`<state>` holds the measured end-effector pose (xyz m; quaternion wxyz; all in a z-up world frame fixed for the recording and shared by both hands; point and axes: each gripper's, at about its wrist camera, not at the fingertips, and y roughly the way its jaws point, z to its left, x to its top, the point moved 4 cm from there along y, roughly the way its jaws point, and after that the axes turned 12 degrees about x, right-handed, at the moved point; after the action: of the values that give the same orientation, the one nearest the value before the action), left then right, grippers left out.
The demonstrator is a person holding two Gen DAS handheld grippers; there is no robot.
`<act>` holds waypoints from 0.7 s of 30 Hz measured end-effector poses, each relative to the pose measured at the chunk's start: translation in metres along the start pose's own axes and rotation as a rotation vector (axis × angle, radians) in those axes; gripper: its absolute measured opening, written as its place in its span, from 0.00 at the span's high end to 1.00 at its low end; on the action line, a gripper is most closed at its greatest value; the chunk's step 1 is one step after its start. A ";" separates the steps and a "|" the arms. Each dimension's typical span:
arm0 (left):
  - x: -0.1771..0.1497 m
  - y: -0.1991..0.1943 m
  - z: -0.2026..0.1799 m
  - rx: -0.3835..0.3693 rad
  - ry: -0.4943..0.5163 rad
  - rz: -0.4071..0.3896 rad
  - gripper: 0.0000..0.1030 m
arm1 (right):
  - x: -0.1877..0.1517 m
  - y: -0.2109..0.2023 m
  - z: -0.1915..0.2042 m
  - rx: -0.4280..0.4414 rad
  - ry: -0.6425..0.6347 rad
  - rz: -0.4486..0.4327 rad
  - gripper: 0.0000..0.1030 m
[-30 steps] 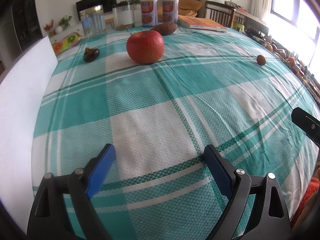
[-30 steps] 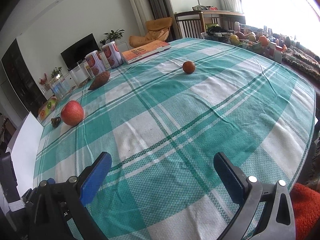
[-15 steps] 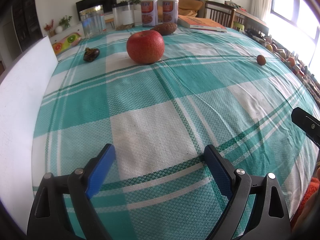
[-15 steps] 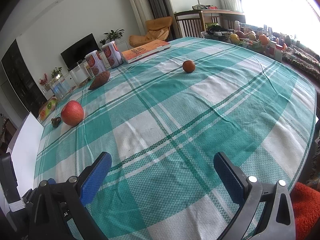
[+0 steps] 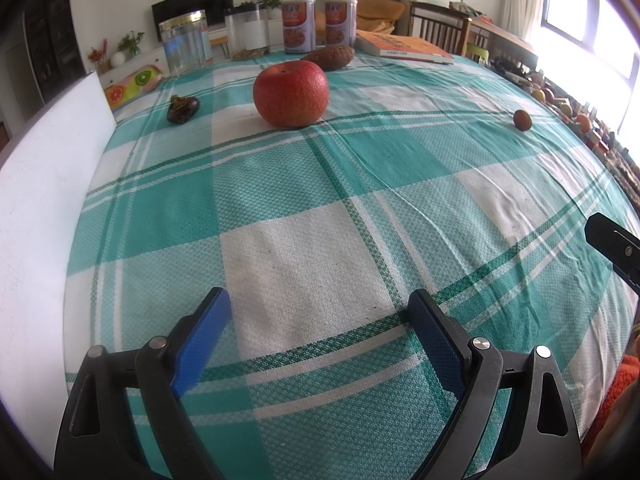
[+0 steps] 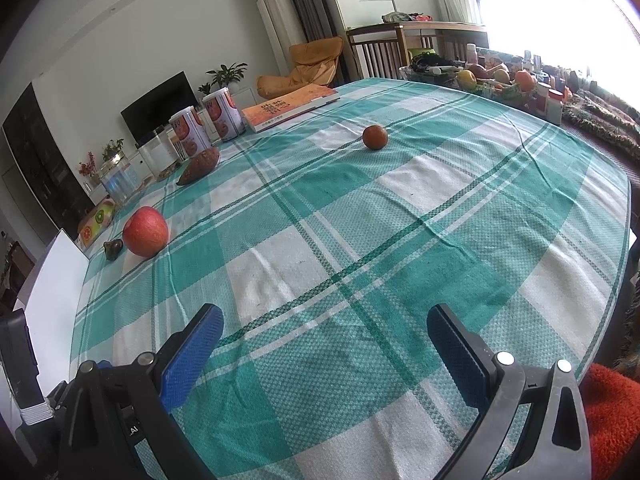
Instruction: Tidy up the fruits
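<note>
Overhead, a teal-checked tablecloth (image 5: 320, 184) covers the living-room table.

This is a home, a living and dining room. The bench (image 6: 460, 208) has a green checked tablecloth; behind it stand a television (image 6: 160, 104), house plants (image 6: 228, 74), wooden chairs (image 6: 376, 54), a tall air conditioner (image 6: 276, 28) and curtains (image 6: 304, 8).
</note>
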<state>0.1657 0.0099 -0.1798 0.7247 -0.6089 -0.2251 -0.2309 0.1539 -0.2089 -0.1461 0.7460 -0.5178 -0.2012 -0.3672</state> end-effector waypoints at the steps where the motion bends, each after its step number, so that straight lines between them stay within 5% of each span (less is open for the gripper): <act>1: 0.000 0.000 0.000 0.000 0.000 0.000 0.11 | 0.000 0.001 0.000 -0.002 -0.001 0.006 0.02; 21: 0.000 0.000 0.000 0.000 0.000 0.000 0.11 | -0.001 0.003 -0.002 0.003 0.012 0.012 0.02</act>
<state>0.1658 0.0097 -0.1801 0.7249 -0.6087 -0.2250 -0.2309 0.1558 -0.2095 -0.1494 0.7502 -0.5156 -0.1942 -0.3655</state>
